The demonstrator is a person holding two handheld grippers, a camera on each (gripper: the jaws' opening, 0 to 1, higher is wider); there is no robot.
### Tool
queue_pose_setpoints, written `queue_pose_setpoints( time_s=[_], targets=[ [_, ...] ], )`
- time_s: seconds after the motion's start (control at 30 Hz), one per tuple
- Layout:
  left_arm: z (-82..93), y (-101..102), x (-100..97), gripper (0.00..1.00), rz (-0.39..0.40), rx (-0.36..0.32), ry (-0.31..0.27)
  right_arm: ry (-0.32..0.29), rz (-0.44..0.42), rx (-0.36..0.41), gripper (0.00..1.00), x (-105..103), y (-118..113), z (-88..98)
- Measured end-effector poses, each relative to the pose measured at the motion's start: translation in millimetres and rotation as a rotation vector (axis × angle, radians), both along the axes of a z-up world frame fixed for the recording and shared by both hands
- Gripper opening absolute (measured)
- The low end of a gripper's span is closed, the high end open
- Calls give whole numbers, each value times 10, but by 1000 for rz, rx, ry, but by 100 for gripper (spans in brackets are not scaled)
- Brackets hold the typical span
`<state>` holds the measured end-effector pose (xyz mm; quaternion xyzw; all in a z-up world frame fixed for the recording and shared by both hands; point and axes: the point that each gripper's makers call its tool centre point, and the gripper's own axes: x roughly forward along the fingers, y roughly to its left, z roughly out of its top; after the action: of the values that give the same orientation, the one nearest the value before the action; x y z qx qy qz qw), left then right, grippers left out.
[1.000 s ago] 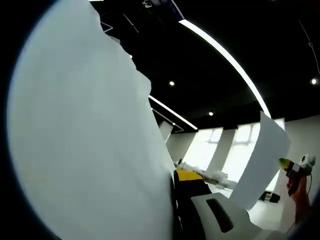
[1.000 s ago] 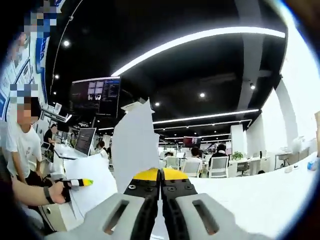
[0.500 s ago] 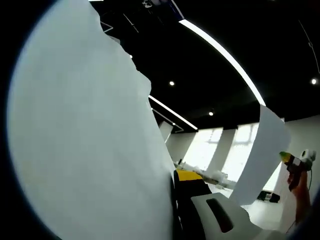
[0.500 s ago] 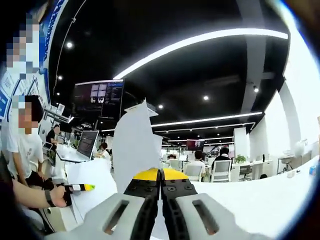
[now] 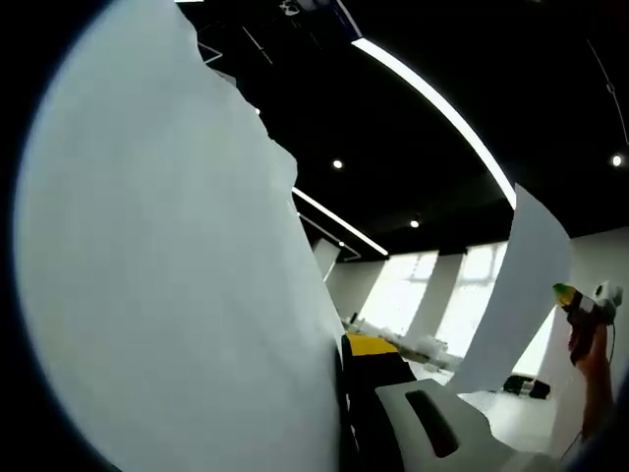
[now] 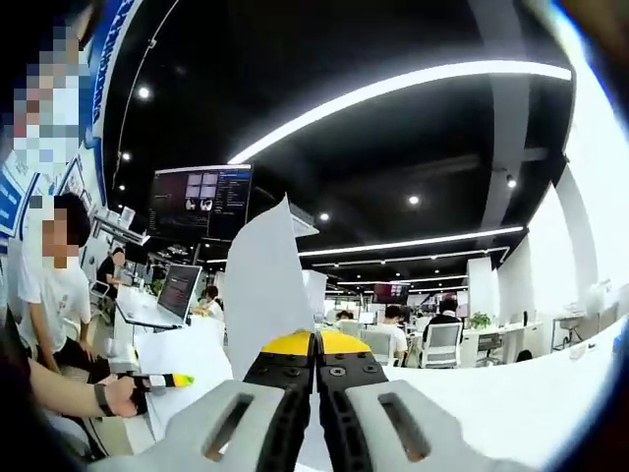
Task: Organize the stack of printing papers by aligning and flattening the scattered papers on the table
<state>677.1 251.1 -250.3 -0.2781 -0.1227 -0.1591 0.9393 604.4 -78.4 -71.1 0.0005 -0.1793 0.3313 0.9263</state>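
Pinching printing papers [image 5: 167, 275] upright in both grippers, left gripper [image 5: 366, 366] at 6 o'clock, right gripper [image 6: 316, 346] likewise; better lowered evenly, edges squared, onto tabletop [image 6: 511, 393].

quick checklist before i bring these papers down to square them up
1. Right claw shut on its paper: ok.
2. Left claw grip on the large sheet: cannot tell, the sheet hides one jaw.
3. Sheets held upright, not crumpled: ok.
4. Paper edges aligned between the two claws: cannot tell.
5. Table surface below free for landing: cannot tell.
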Motion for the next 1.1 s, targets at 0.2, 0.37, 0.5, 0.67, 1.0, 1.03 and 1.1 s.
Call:
queue_pose_setpoints(
  time_s=[0.2, 0.37, 0.5, 0.67, 1.0, 1.03, 1.1],
  targets=[
    [0, 0, 2, 8, 0, 0, 0, -2, 25, -7, 0, -12, 85, 63],
    [-1, 2, 9, 8, -1, 0, 0, -2, 42, -23, 0, -29, 147, 81],
    [-1, 0, 11, 9, -1, 2, 1, 5, 55, -40, 0, -42, 199, 102],
    [-4, 0, 13, 9, -1, 4, 2, 15, 79, -72, 0, -62, 306, 99],
    [-1, -1, 8, 9, -2, 2, 0, 60, 126, -78, 0, -68, 404, 32],
    [0, -4, 7, 9, -3, 2, 0, 62, 127, -81, 0, -67, 413, 27],
    [0, -5, 6, 9, -2, 2, 0, 65, 131, -86, 0, -62, 434, 18]
  ],
)
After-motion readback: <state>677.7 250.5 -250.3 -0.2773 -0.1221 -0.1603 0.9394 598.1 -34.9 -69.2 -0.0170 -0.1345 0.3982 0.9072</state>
